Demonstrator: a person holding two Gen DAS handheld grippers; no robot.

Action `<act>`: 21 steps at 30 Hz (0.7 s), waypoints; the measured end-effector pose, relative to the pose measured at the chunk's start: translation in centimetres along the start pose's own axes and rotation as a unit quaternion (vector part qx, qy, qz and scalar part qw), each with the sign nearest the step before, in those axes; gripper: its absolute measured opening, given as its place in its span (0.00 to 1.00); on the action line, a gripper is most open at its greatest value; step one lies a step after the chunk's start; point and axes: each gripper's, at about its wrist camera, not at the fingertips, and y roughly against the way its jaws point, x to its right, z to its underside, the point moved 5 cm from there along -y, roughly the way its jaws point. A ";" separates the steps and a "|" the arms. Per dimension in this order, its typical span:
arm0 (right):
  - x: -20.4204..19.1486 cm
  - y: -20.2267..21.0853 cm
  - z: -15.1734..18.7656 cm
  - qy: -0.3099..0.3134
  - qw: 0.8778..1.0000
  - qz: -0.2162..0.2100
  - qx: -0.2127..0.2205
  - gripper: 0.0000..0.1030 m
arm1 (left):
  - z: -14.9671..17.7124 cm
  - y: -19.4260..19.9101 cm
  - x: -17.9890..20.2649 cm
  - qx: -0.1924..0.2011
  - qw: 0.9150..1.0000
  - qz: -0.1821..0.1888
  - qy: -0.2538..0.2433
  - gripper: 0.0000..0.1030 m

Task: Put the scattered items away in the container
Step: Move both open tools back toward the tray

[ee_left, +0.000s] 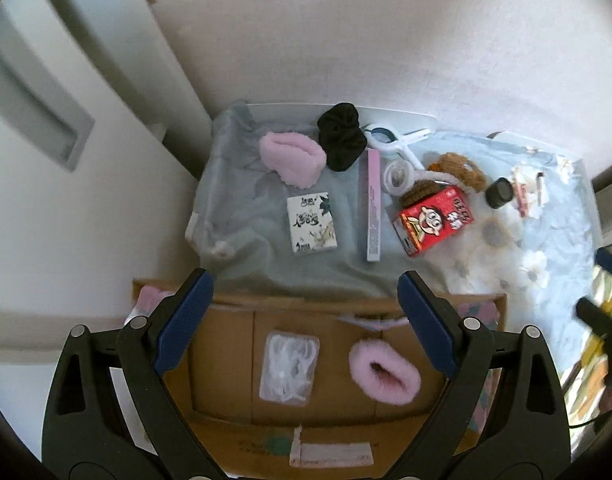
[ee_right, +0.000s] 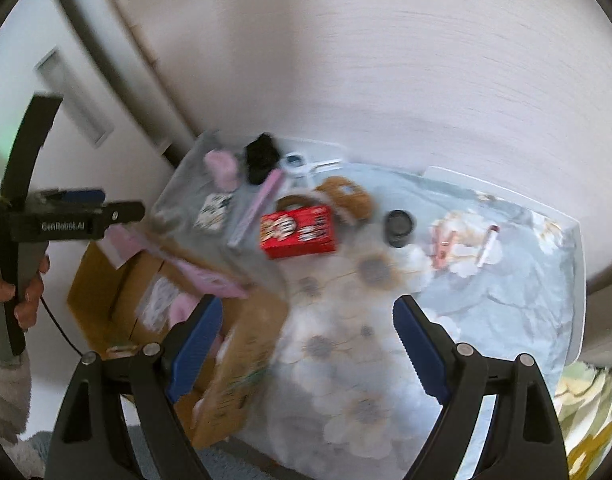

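Left hand-held gripper (ee_left: 306,312): released, jaws wide apart and empty, pointing down over the box; a hand (ee_right: 26,296) grips its handle in the right wrist view.
Right hand-held gripper (ee_right: 307,344): released, jaws wide, nothing between them, above the floral cloth (ee_right: 485,308) near the box's edge; view blurred.
Box (ee_left: 222,360): open cardboard, at the near edge of the counter, flaps out.
In the box: a clear bag (ee_left: 289,368) of white bits lying flat and a pink scrunchie (ee_left: 383,374) beside it, apart.
Counter (ee_left: 266,110): white, cloth-covered, against the wall.
Left part of counter: pink band (ee_left: 292,154) touching a black scrunchie (ee_left: 341,140); below them a white card pack (ee_left: 313,224); a long pink tube box (ee_left: 373,206) just right of it.
Middle: white clip (ee_left: 393,140), tape roll (ee_left: 395,176), brown scrunchie (ee_left: 461,170), red carton (ee_left: 435,220) lying tilted.
Right part: black jar (ee_left: 499,192) near the carton; a pink clip (ee_right: 443,248) and a small stick (ee_right: 487,246) farther right, well apart from the box.
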 end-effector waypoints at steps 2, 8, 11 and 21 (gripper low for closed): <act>1.9 -0.2 -0.3 -0.017 1.000 0.010 0.001 0.83 | -0.8 -1.2 0.2 -0.012 1.000 -0.006 0.002 0.91; 8.3 -1.6 -1.4 -0.074 0.996 0.038 -0.011 0.83 | -2.5 -5.9 0.0 -0.075 0.997 -0.012 0.025 0.91; 11.6 -3.2 -1.8 -0.098 0.993 0.065 -0.032 0.83 | -2.6 -8.2 -0.6 -0.111 0.992 -0.006 0.051 0.91; 17.4 -8.0 -2.0 -0.166 0.982 0.061 -0.071 0.83 | -2.6 -13.5 -1.0 -0.195 0.959 0.003 0.206 0.91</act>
